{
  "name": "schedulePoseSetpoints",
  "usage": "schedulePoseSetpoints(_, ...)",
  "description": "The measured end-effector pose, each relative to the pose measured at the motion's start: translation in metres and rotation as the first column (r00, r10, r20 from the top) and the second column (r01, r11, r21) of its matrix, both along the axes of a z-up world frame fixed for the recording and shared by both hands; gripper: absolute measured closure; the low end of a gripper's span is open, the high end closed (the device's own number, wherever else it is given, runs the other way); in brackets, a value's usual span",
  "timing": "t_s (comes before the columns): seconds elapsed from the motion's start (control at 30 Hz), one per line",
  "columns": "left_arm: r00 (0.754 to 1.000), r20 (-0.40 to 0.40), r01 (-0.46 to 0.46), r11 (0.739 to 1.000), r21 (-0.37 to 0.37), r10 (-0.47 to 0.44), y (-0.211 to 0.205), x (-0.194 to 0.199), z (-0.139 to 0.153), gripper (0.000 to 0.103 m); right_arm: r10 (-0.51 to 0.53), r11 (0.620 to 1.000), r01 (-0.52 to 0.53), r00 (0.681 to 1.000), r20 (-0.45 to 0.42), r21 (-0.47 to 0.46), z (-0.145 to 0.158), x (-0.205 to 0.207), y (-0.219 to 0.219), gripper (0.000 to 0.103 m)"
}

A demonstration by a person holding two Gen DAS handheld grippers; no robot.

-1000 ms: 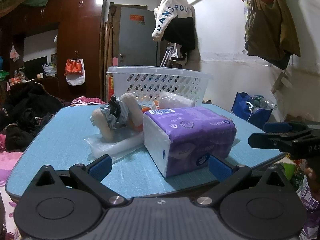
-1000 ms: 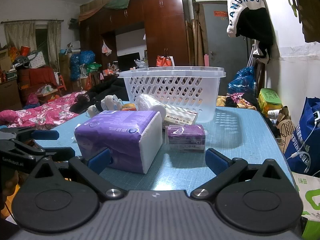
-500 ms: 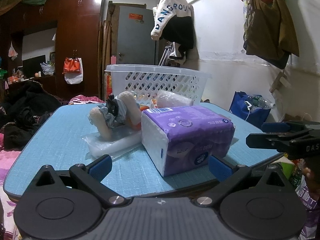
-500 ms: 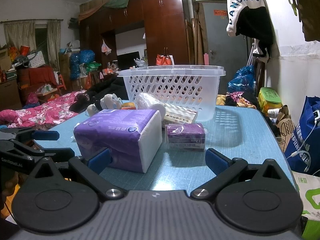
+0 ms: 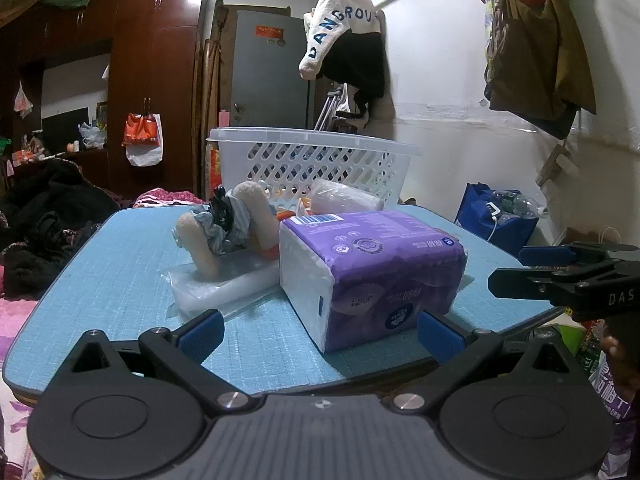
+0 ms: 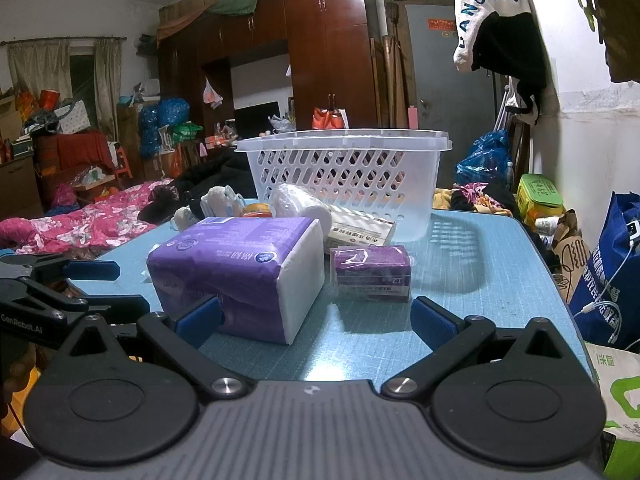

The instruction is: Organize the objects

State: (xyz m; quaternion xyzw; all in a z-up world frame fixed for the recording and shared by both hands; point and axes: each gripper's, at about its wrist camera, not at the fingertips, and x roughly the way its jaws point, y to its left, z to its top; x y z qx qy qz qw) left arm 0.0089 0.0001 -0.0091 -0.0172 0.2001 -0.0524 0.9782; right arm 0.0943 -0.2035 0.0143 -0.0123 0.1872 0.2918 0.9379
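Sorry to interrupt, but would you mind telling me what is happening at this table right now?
A person is tidying a blue table using two grippers. Both the left hand-held gripper and the right hand-held gripper are open and empty, facing the purple tissue pack. Nothing is grasped yet. A stuffed toy, a small purple box and other items lie before the white basket.

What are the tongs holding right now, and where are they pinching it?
Nothing. Both the left tongs and the right tongs are wide open and empty, hovering at the table's edge in front of the purple tissue pack.
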Motion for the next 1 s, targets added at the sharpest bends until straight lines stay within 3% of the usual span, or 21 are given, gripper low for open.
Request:
schedulePoseSetpoints(0.3, 1.000, 0.004, -0.002, 1.000, 0.001, 0.002, -0.001, 0.000, 0.000, 0.000, 0.000, 1.000, 0.000, 1.000, 0.001, -0.001, -0.001, 0.000, 0.000, 0.000)
schedulePoseSetpoints(0.63, 0.998, 0.059, 0.014, 1.000, -0.001, -0.014, 0.001, -0.004, 0.002, 0.000, 0.001, 1.000, -0.001, 1.000, 0.012, -0.007, -0.002, 0.000, 0.002, 0.000)
schedulePoseSetpoints(0.9, 0.983, 0.168, 0.077, 0.997, 0.019, -0.079, -0.003, -0.003, 0.016, 0.000, 0.009, 1.000, -0.009, 1.000, 0.012, 0.016, -0.004, 0.004, -0.002, 0.000)
schedulePoseSetpoints(1.0, 0.982, 0.141, 0.121, 0.992, 0.023, -0.124, -0.003, 0.005, 0.023, 0.000, -0.016, 0.999, 0.014, 0.999, 0.044, 0.043, -0.005, 0.004, -0.004, 0.000)
